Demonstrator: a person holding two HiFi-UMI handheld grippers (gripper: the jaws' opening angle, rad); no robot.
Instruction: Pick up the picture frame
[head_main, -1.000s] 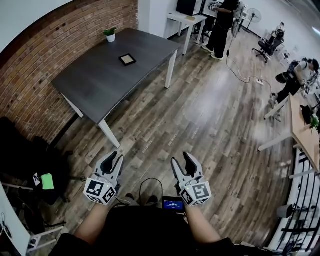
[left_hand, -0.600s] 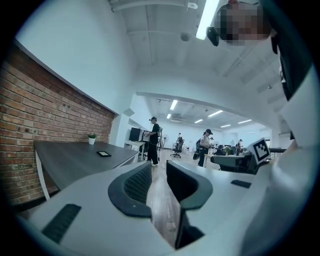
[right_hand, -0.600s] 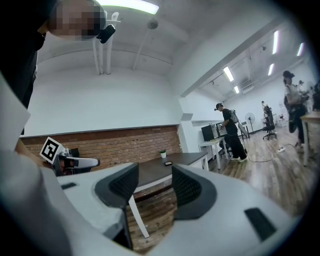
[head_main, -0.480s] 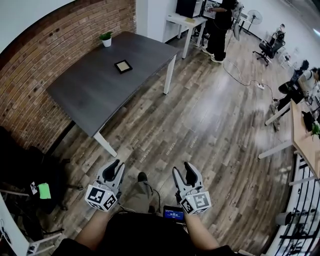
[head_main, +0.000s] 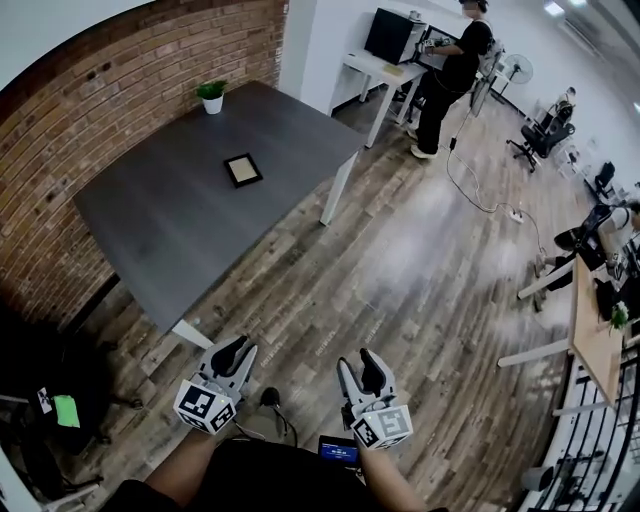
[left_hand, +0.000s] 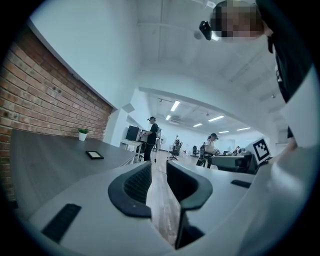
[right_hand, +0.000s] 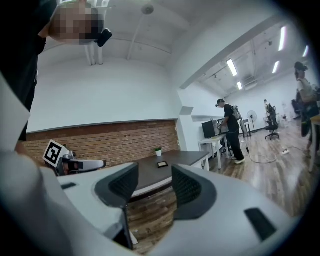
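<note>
A small dark picture frame (head_main: 242, 169) lies flat on the dark grey table (head_main: 170, 225), toward its far half. It shows small in the left gripper view (left_hand: 94, 155) and in the right gripper view (right_hand: 161, 164). Both grippers hang over the wood floor, well short of the table. My left gripper (head_main: 238, 352) (left_hand: 159, 175) is open; its jaws have just been closing a little, and nothing is between them. My right gripper (head_main: 358, 366) (right_hand: 152, 182) is open and empty too. Both point level toward the table.
A potted plant (head_main: 211, 96) stands at the table's far corner by the brick wall (head_main: 90, 110). The white near leg (head_main: 192, 335) of the table is just ahead of my left gripper. A black chair (head_main: 40, 380) sits at left. A person (head_main: 452, 68) stands at a white desk far off.
The person has walked toward the table: it and the picture frame now sit lower and nearer in the head view. Both grippers came forward together, still side by side.
</note>
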